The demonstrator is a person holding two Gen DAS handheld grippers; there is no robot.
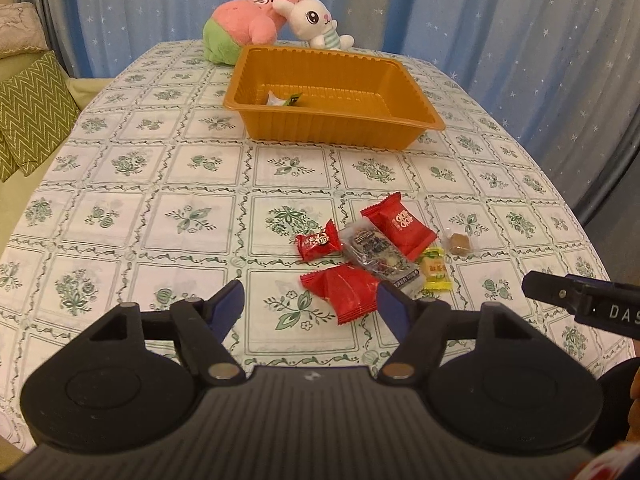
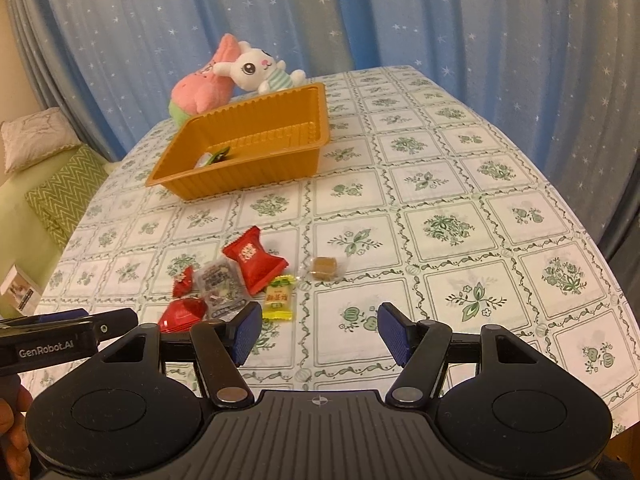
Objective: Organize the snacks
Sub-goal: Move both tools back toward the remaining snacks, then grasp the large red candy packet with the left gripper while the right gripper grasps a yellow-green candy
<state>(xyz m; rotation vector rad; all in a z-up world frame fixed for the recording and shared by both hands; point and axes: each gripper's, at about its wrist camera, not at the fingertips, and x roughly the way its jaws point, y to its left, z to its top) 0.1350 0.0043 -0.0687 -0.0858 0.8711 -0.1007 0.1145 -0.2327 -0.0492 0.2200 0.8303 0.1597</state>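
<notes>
Looking along the left gripper (image 1: 310,302), a green zigzag cushion (image 1: 30,116) sits at the far left beside the table (image 1: 120,208), which wears a white cloth with green flower squares. The blue pads stand apart with nothing pressed between them; a red packet (image 1: 346,290) lies on the cloth in the gap, nearer the right pad, and I cannot tell whether that pad touches it. Behind, a pink and green plush (image 1: 244,20) leans against a white rabbit plush (image 1: 316,20) at the table's far edge, and an orange tray (image 1: 340,128) stands just in front of them with one small wrapped snack (image 1: 284,99) inside near its left end. Right of centre lies the loose pile: a small red candy (image 1: 318,245), a clear grey-printed packet (image 1: 378,258), a bigger red packet (image 1: 396,226), a yellow sachet (image 1: 436,270) and, a little apart, a brown sweet in clear wrap (image 1: 458,244). A black finger of the other tool pokes in at the right edge.

From the right gripper (image 2: 319,326), the jaws are likewise parted and empty, hovering over bare cloth, with the snack pile just beyond its left pad and the tray farther off, upper left.
</notes>
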